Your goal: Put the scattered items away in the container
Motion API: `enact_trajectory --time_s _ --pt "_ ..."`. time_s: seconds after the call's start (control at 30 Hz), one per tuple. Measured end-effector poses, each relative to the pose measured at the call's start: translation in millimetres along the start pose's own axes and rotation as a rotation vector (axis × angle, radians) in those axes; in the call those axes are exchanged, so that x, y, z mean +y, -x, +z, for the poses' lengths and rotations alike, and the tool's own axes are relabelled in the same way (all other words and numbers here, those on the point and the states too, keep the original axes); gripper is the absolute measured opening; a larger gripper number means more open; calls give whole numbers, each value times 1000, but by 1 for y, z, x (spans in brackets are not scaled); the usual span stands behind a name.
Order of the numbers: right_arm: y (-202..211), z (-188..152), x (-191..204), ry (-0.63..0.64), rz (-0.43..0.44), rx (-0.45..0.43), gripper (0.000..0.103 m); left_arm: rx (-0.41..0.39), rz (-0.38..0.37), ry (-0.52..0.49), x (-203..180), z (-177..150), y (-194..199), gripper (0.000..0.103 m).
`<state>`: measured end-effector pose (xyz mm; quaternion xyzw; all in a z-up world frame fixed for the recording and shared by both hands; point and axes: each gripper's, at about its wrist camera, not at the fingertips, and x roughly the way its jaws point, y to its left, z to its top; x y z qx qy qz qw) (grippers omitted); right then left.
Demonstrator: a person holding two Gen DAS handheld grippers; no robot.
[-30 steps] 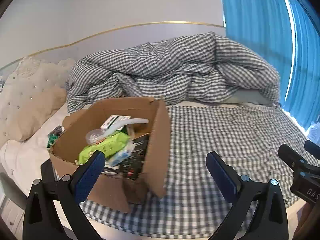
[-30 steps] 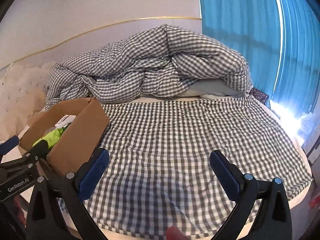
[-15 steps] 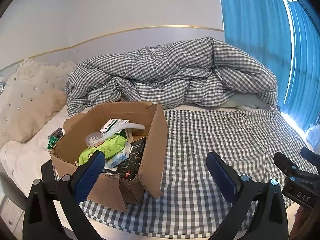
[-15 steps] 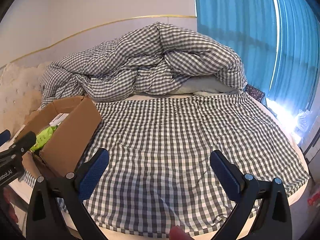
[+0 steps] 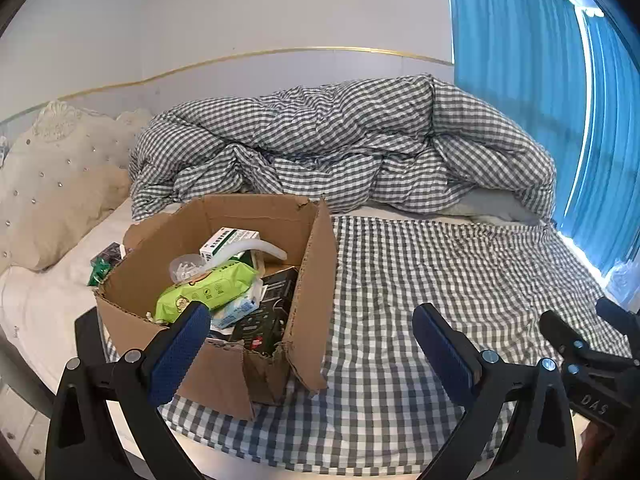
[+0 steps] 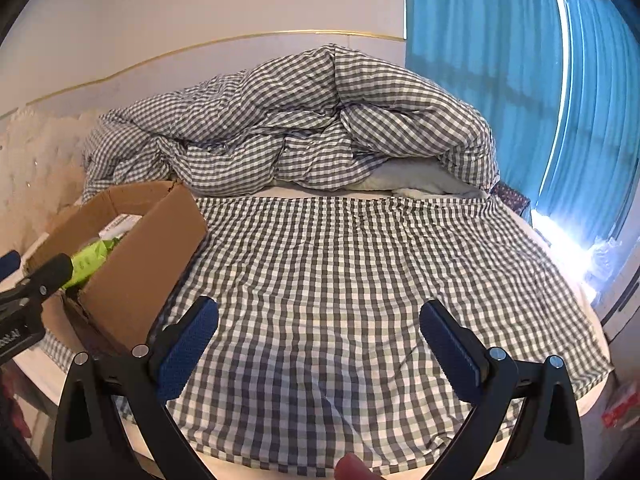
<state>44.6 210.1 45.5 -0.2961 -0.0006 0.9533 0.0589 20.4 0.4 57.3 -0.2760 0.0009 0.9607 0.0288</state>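
Cardboard box point(image 5: 312, 280) (one, filled), left tool point(image 5: 310, 350), right tool point(image 6: 318, 346), both agape

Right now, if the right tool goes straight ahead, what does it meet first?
Probably the checked sheet, bare ahead of the open right tool; beyond it lies the duvet. Depth is unclear.

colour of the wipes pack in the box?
Lime green wipes pack, seen best in the left wrist view.

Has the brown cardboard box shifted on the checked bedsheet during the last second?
Cannot tell. The brown cardboard box sits slightly differently in both views, but the crumpled checked duvet shifts similarly, so the cameras probably moved.
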Motion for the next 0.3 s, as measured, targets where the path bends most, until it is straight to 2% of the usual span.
enact_trajectory --time_s 0.1,0.2,0.3 --pt "-1 0 1 2 2 5 101 -13 -13 28 1 0 1 103" --pt "-2 1 1 -3 2 8 101 -3 16 63 4 -1 1 103" --pt "-3 0 0 -10 3 13 101 4 40 58 6 -1 -1 103"
